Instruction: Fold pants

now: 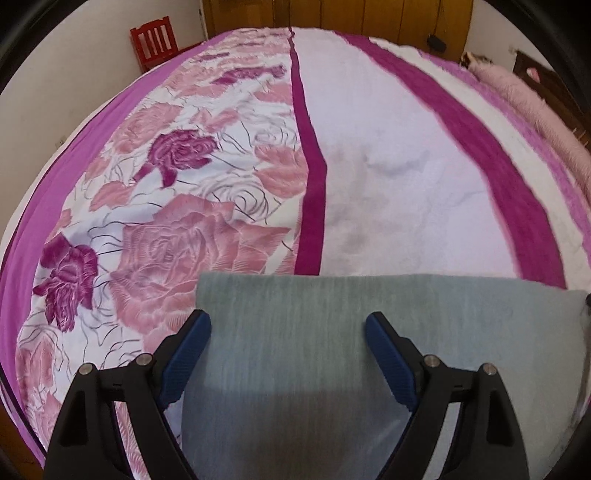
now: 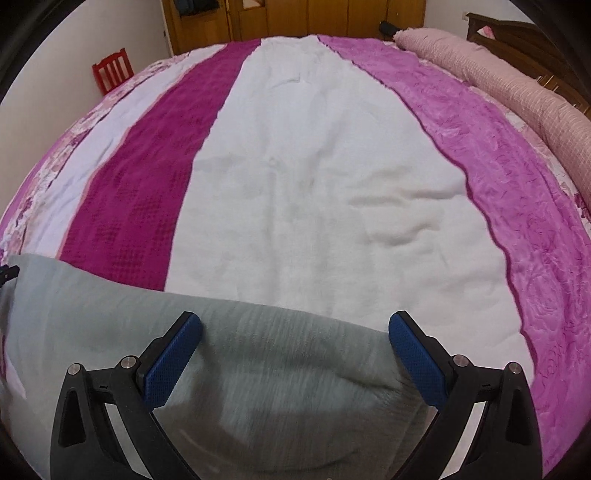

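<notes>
Pants (image 1: 306, 332), pale grey-green and soft, lie at the near edge of the bed, directly under both grippers. What shows is a flat panel with a straight far edge, which looks like a fold line, so at least one fold seems done; whether legs or waistband remain to be brought over I cannot tell, since the nearer part is hidden below the cameras.

The left gripper (image 1: 288, 325) has its fingers spread wide, the cloth between them but not pinched. The right gripper (image 2: 295, 326) is likewise spread above the fabric, which sags in a shallow crease there; neither grips anything.

Beyond the pants stretches the bedspread (image 2: 314, 184), white with magenta stripes and a rose print. Farther off sit a pink bolster (image 2: 517, 96), a red chair (image 1: 153, 40) and wooden wardrobe doors (image 2: 295, 18).
</notes>
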The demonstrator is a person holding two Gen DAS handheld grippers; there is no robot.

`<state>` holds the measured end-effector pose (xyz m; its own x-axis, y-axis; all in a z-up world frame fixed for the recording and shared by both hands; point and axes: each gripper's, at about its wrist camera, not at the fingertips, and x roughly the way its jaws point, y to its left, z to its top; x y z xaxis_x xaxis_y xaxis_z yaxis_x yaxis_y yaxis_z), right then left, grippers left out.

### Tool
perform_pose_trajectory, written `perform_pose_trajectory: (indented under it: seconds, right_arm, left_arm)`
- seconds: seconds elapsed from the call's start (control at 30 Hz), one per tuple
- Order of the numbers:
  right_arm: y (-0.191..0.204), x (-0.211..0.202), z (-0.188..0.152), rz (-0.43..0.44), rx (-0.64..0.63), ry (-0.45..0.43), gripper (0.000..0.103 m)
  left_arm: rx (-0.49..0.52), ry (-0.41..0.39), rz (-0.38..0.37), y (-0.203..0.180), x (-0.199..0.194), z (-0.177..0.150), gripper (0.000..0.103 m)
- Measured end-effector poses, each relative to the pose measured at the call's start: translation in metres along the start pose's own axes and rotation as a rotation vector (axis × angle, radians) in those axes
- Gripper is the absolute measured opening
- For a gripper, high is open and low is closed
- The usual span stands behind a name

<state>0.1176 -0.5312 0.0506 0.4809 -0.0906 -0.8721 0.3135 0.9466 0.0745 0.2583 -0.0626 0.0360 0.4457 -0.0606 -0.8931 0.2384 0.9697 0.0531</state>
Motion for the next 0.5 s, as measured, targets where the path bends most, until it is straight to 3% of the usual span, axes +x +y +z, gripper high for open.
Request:
perform_pose_trajectory:
  seconds: [0.27,0.5]
  right_arm:
    - [0.000,0.025,-0.006,-0.007,-0.017,0.034,0.103]
    - [0.005,0.029,-0.011,-0.030,-0.006,-0.016,0.103]
  left_arm:
    - [0.051,-0.009,0.011,-0.003,0.011,0.002,0.091]
    - [0.002,-0.037,-0.034,0.008,0.024,0.003,0.103]
